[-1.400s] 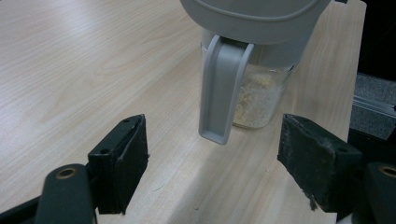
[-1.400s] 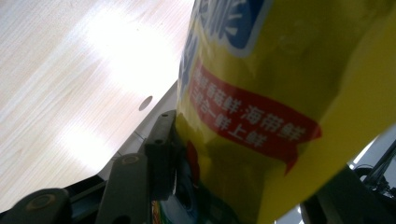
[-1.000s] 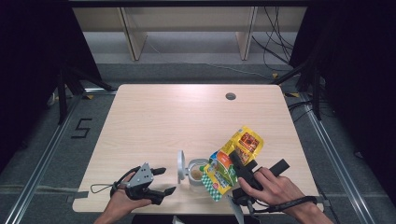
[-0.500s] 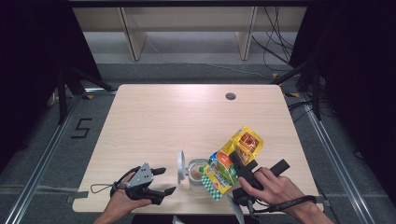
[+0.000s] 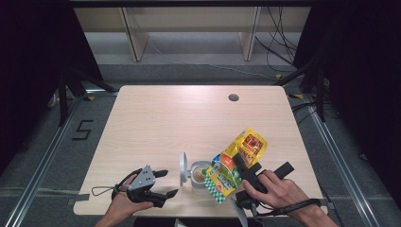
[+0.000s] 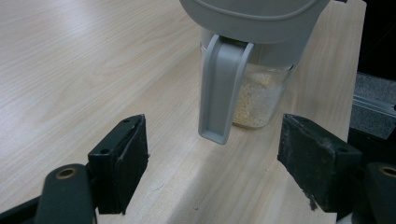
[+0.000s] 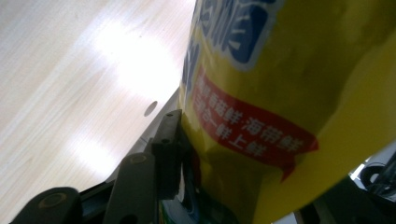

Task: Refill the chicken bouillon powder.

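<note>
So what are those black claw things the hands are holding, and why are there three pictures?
A person sits at a wooden table and holds a squeeze-tool in each hand. One picture is taken from above. The other two come from little cameras riding on the tools, looking along their black fingers. The left claw is open and holds nothing; its camera faces a clear jar with pale crumbs inside and a grey flip lid standing open. The right claw squeezes a yellow snack bag, tipped over the jar as if to pour. That is why its camera sees the bag so close.
</note>
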Demonstrator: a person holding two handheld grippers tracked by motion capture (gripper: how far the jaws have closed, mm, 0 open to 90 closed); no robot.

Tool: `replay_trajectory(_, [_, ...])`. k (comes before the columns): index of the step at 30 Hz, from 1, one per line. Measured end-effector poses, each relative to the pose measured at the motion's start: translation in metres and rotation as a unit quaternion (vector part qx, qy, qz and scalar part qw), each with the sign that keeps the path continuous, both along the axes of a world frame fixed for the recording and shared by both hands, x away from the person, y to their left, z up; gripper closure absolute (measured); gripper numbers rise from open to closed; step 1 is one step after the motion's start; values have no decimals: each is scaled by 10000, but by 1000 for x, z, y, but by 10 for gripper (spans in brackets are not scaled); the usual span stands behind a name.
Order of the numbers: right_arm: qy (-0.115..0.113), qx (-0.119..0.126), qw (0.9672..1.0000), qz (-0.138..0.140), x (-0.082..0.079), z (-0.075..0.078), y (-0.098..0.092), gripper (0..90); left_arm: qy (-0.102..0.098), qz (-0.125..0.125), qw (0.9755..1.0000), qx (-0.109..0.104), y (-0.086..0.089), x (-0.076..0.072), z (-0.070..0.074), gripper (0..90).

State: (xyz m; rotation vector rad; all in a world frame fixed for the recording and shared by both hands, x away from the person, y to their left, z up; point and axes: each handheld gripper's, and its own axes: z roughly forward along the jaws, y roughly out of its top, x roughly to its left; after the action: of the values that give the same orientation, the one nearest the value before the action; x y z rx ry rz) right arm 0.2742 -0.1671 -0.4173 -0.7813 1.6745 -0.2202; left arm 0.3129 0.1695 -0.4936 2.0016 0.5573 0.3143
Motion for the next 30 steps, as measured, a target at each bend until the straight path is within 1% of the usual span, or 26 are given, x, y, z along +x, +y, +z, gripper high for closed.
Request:
replay_trajectory(2, [23,-2,10000,-18,0,0,0,571,1,-1,10000,-1,0,0,0,237])
replay_trajectory(12, [-69,5,10000,15,-1,2,-1,571,-6,-12,10000,8,0,0,0,237])
replay_trajectory(16, [-99,-47,9999,2,0,3,-2,571,3,-2,10000,5,0,0,0,237])
replay_trajectory(17, [-128,-103,9999,-9,-1,3,-2,571,3,0,10000,4,0,0,0,237])
replay_trajectory(18, [-107,-205,9997,-12,0,5,-1,571,3,0,10000,4,0,0,0,237])
replay_trajectory(20, [-114,-205,9997,-7,-1,5,-2,571,-3,2,10000,7,0,0,0,237])
replay_trajectory(21, [-170,-207,9996,13,-1,5,-2,572,-3,-6,10000,7,0,0,0,237])
replay_trajectory(22, [-121,-221,9997,-1,-1,6,-2,571,11,-16,10000,20,0,0,0,237])
replay_trajectory(24, [-121,-223,9997,-4,-1,5,-2,571,32,10,10000,5,0,0,0,237])
replay_trajectory(25, [-179,-232,9996,19,-1,5,-2,571,11,-19,10000,20,0,0,0,237])
replay_trajectory(26, [-124,-253,9996,1,-1,5,-2,571,2,-13,10000,8,0,0,0,237])
replay_trajectory(30, [-132,-287,9995,16,-1,5,-2,572,9,1,10000,-32,0,0,0,237])
